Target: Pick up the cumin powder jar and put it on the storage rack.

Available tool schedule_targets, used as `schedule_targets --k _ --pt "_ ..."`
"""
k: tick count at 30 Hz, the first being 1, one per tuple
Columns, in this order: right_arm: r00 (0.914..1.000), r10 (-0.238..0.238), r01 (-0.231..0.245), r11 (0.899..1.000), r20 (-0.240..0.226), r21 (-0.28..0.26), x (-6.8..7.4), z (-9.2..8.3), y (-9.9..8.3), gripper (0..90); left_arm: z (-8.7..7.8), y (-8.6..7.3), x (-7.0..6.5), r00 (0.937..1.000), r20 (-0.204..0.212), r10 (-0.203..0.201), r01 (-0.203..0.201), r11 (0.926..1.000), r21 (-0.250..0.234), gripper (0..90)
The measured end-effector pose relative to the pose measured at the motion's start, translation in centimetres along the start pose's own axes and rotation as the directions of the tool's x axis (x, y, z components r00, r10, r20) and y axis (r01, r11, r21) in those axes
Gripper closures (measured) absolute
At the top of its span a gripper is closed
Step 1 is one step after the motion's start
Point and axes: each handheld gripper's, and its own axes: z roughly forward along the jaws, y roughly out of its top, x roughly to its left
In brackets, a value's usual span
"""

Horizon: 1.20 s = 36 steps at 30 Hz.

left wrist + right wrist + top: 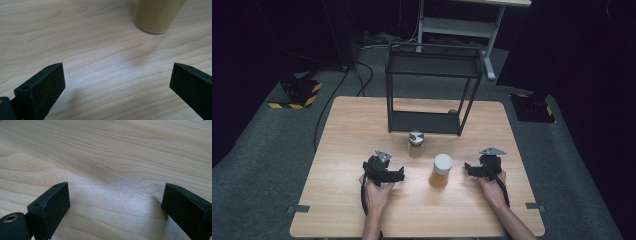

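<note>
Two jars stand on the wooden table [342, 150]. A white-lidded jar [441, 171] of amber stuff is in the middle, and a smaller silver-capped jar [415, 144] stands just behind it to the left. My left gripper [399, 175] rests on the table left of the white-lidded jar, jaws wide apart. In the left gripper view it [117, 75] is open over bare wood, with a tan jar base [156, 16] ahead at the upper right. My right gripper [468, 170] lies to the right of that jar. It [116, 195] is open with nothing between its jaws.
A black two-level metal rack [432, 90] stands at the table's far middle, with a small brownish thing [453, 111] on its lower shelf. Grey tape marks [298, 208] sit near the front corners. Dark floor surrounds the table.
</note>
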Motion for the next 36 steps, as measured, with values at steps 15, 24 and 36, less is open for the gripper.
schedule_targets --k 15,24,36 --pt "1.0 0.003 -0.003 1.0 -0.005 0.0 -0.1 0.0 0.0 7.3 2.7 5.5 -2.1 0.995 0.059 0.08 -0.08 0.9967 -0.013 0.4" --pt "1.0 0.003 -0.003 1.0 -0.006 0.0 -0.1 0.0 0.0 7.4 3.9 7.1 -1.7 0.9962 0.07 0.052 -0.051 0.9986 -0.01 0.6" --pt "1.0 0.003 -0.003 1.0 -0.009 -0.001 -0.2 0.0 0.0 7.6 5.7 8.7 -2.5 0.997 0.058 0.052 -0.051 0.9986 -0.016 2.5"
